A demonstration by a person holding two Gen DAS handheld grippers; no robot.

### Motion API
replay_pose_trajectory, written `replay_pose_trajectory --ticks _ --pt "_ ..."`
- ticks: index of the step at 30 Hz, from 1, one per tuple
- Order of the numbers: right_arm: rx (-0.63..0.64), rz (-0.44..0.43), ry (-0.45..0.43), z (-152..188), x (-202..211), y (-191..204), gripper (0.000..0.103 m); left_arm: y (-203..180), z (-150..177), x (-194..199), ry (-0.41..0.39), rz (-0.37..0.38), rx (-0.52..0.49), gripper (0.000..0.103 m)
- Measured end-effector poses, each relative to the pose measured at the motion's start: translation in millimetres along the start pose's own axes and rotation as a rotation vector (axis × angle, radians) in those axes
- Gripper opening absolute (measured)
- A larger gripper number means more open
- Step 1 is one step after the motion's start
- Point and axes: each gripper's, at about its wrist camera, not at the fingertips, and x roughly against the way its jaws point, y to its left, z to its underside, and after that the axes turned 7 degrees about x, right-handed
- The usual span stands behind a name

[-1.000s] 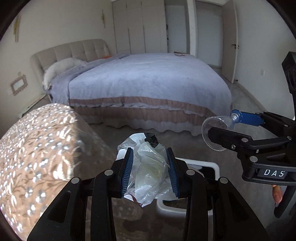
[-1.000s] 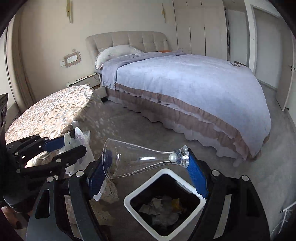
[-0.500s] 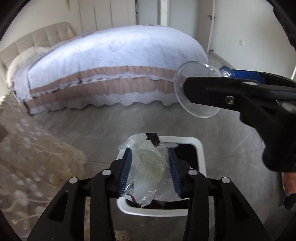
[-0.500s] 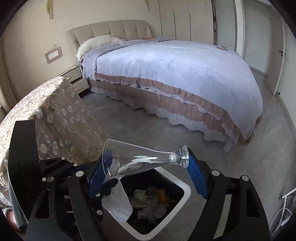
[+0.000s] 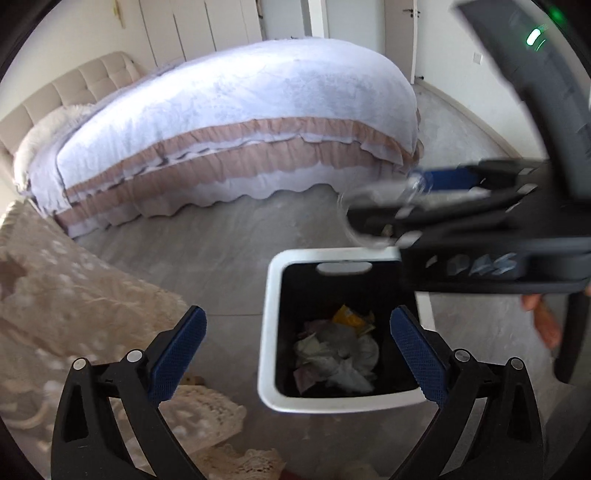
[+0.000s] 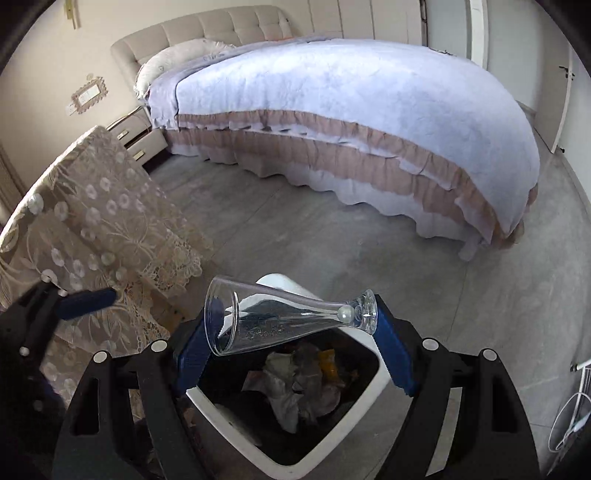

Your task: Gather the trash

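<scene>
Now the left gripper [image 5: 297,332] hangs with its blue-padded jaws just sprung wide and nothing between them, over the white-rimmed black trash bin [image 5: 269,295] holding crumpled paper and plastic waste [image 5: 338,354]. Beside it, the right gripper [image 6: 295,325] pinches a clear flared glass [image 6: 291,319] sideways, rim to base, above the same bin.

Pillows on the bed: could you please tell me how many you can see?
1. The pillow lies at the head of the bed, against the headboard. The cover may hide others.
</scene>
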Motion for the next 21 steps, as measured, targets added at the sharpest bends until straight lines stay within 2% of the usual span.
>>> replay_pose_trajectory --ticks 3,5,7,10,14,16,21 --pt "0.015 -0.023 0.034 4 -16 8 0.079 8 -2 10 -0.012 -0.023 0.03 0.098" --pt "-0.013 -0.063 0.057 6 -24 9 0.079 7 2 14 -0.01 -0.067 0.005 0.098" --pt "0.003 -0.045 0.061 7 -28 13 0.079 3 10 18 -0.018 -0.118 -0.039 0.098" --pt "0.025 -0.033 0.071 11 -34 21 0.079 5 17 19 -0.011 -0.153 -0.061 0.098" --pt "0.061 -0.028 0.133 16 -47 27 0.08 19 19 30 -0.01 -0.129 0.005 0.098" --pt "0.09 -0.021 0.167 18 -54 31 0.097 26 20 35 -0.013 -0.12 0.033 0.098" --pt "0.128 0.015 0.186 22 -55 40 0.099 36 25 47 -0.034 -0.12 0.073 0.098"
